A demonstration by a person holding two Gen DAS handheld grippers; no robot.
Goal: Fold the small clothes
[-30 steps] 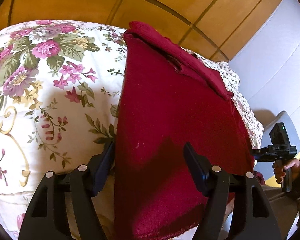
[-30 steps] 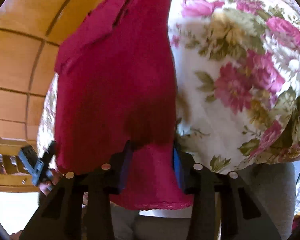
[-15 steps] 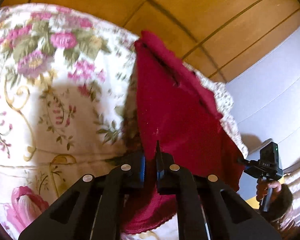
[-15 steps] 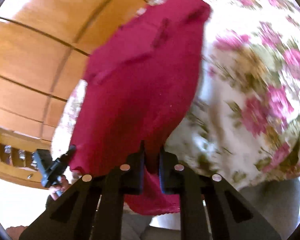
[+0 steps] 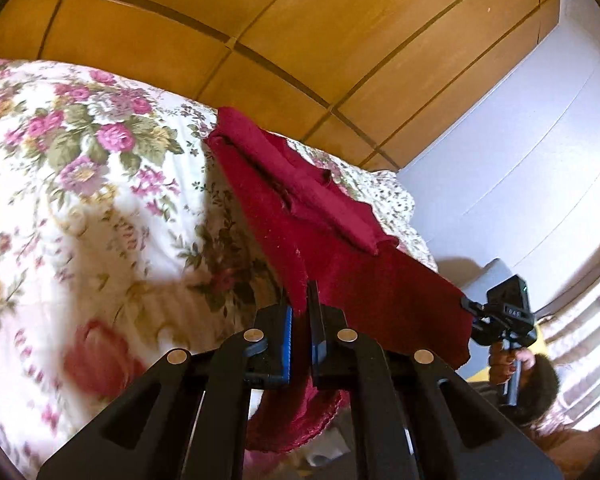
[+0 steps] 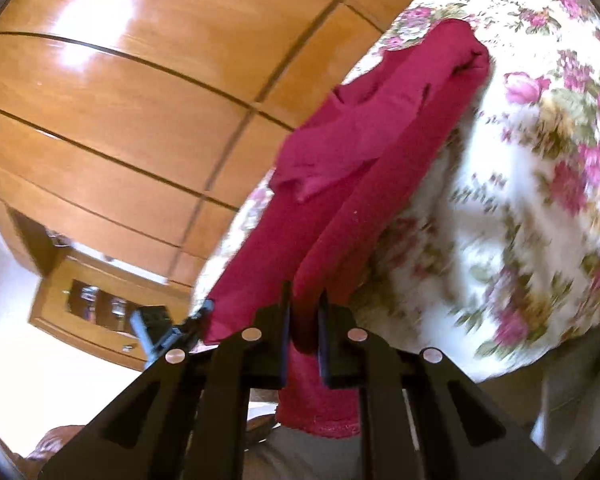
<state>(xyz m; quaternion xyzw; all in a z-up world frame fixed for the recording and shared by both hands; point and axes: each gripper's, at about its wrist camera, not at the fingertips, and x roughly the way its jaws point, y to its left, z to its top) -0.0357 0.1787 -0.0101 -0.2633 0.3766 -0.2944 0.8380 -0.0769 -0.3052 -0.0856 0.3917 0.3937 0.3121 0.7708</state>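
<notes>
The left gripper [image 5: 300,312] is pinched onto the near hem of a dark red knit garment [image 5: 340,248], and the right gripper [image 6: 303,312] is clamped on the same hem's other corner, scalloped edging hanging below at 6 o'clock. From both pinches the cloth rises toward 12 o'clock, its far end lying on the floral bedspread [image 5: 80,200] with what may be a sleeve folded across, though blur makes that uncertain. It looks light, limp and a little stretchy, so it is best held by its corners, kept lightly taut, with wooden wardrobe panels [image 6: 120,100] beyond
</notes>
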